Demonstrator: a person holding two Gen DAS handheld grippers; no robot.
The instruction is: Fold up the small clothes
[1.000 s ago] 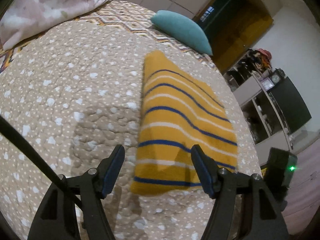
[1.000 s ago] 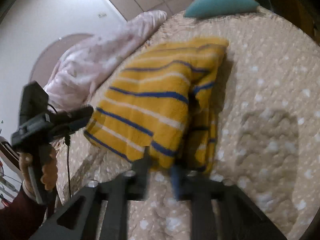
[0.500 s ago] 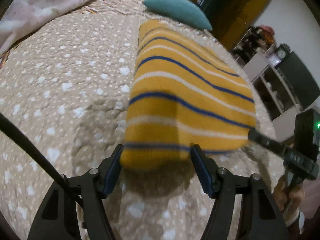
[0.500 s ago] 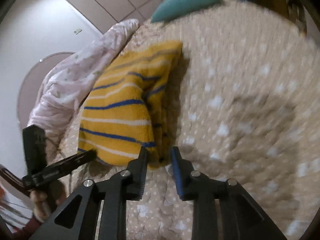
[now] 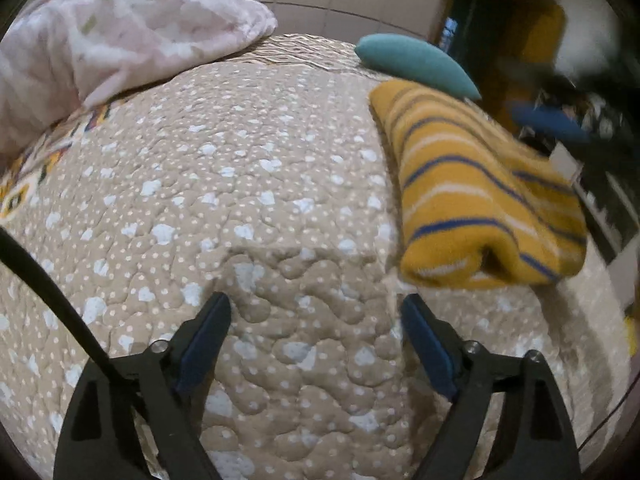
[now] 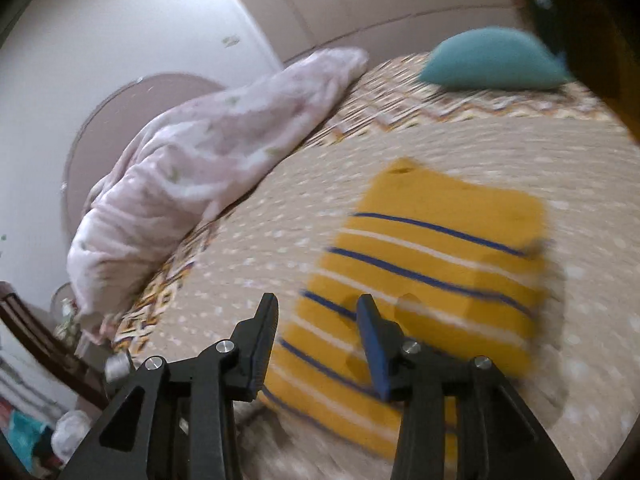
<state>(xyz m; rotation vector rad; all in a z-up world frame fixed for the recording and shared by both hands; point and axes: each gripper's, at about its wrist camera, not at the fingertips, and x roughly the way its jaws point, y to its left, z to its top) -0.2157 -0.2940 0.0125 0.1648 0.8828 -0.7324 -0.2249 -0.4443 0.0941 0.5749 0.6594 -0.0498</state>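
L gripper (image 5: 314, 308) tilts down over quilt (image 5: 240, 208), jaws just opened wide, empty; R gripper (image 6: 316, 312) half-open, just opening, empty above folded striped garment (image 6: 440, 264).

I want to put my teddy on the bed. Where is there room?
The big bare patch is the dotted quilt, between the pink blanket at the far left and the folded yellow top on the right. The strip by the teal pillow behind the top is tight. Both tools hang open and empty over the near edge.
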